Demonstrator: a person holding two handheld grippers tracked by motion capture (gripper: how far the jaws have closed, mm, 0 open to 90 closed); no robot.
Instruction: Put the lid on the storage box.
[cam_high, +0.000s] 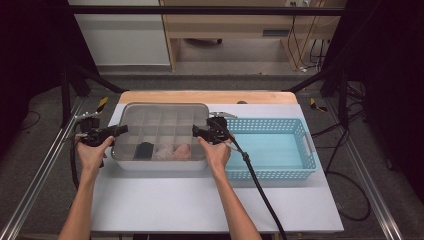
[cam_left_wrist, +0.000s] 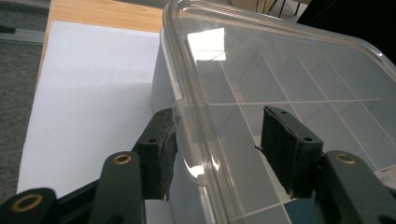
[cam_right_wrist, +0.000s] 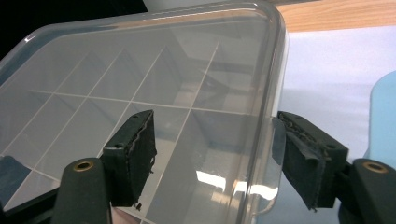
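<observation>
Both my hands are on the near half of the table, one at each short end of the clear box (cam_high: 160, 135). Left gripper (cam_high: 119, 130) sits at the box's left end, right gripper (cam_high: 197, 131) at its right end.

Left gripper view: jaws apart and straddling the lid (cam_left_wrist: 289, 88) rim, outer pad right at the rim tab, inner pad hanging over the lid, not pressing. Released.

Right gripper view: same story, jaws spread across the lid (cam_right_wrist: 140, 70) edge, a gap on both sides. Released.

Box sits at table centre-left, lid on, divider grid visible through it. Near row of compartments holds a black item (cam_high: 145, 149) and some pale pink pieces (cam_high: 175, 151); can't tell what they are.

Blue basket (cam_high: 305, 145) is just beside the box's right end, toward the table's right edge. Right gripper's cable (cam_high: 257, 182) trails back over the near edge.
</observation>
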